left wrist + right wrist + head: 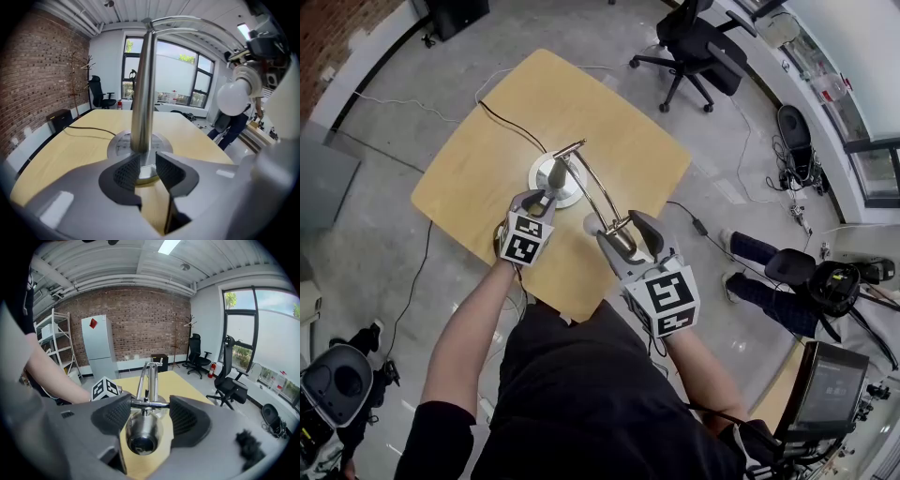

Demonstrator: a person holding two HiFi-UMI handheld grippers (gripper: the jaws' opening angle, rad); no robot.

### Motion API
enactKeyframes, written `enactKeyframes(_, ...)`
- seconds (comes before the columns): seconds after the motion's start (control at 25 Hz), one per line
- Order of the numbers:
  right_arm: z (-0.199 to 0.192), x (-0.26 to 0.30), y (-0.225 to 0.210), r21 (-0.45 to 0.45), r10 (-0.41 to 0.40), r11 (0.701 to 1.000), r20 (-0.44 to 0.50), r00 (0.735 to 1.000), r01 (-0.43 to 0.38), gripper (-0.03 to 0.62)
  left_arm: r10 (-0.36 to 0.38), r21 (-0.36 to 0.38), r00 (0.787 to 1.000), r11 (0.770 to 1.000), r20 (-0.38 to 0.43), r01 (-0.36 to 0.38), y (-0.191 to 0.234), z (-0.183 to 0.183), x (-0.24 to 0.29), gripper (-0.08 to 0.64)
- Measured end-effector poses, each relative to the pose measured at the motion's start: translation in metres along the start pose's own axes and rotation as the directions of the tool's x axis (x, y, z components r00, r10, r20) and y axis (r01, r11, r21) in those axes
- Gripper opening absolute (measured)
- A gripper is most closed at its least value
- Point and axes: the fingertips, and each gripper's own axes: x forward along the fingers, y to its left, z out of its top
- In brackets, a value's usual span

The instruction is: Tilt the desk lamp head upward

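The desk lamp stands on a wooden table [478, 178]: a round base [573, 193], a chrome post [142, 93] and two curved chrome arms [598, 192] that lead to the lamp head [622, 244]. My left gripper [546, 197] is low on the post, just above the base [121, 143], and its pads sit tight against both sides with no gap showing. My right gripper [626, 232] straddles the chrome lamp head [142, 433]. The head's thin crossbar reaches from one pad to the other. The white bulb [234, 98] shows in the left gripper view.
The lamp's black cord [511, 127] runs across the table to its far edge. A black office chair [698, 47] stands beyond the table. A person's legs [764, 281] and more gear lie on the floor to the right. The table's near edge is against my body.
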Motion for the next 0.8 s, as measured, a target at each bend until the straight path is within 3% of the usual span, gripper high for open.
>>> enactKeyframes(0.12,0.004,-0.003,0.0,0.001,0.0,1.0,0.004,1.0,0.0,0.27,-0.073,0.147,0.996,0.987,0.052,0.064,-0.03,0.01,-0.016,0.14)
enactKeyframes(0.24,0.008,-0.007,-0.001,0.002,0.001,1.0,0.007,1.0,-0.001,0.269,-0.147,0.329,0.986,0.938,0.084,0.111,-0.066,0.023,-0.029,0.167)
enactKeyframes(0.32,0.01,-0.008,-0.001,0.003,0.001,1.0,0.005,1.0,-0.001,0.27,-0.202,0.385,0.974,0.911,0.104,0.148,-0.088,0.033,-0.035,0.186)
enactKeyframes(0.52,0.01,-0.008,-0.002,0.009,0.004,1.0,0.001,1.0,-0.004,0.27,-0.308,0.402,0.937,0.889,0.164,0.222,-0.125,0.058,-0.043,0.218)
enactKeyframes(0.8,0.016,-0.002,-0.003,0.005,0.014,1.0,0.009,1.0,-0.014,0.27,-0.323,0.402,0.927,0.887,0.193,0.226,-0.132,0.066,-0.047,0.184)
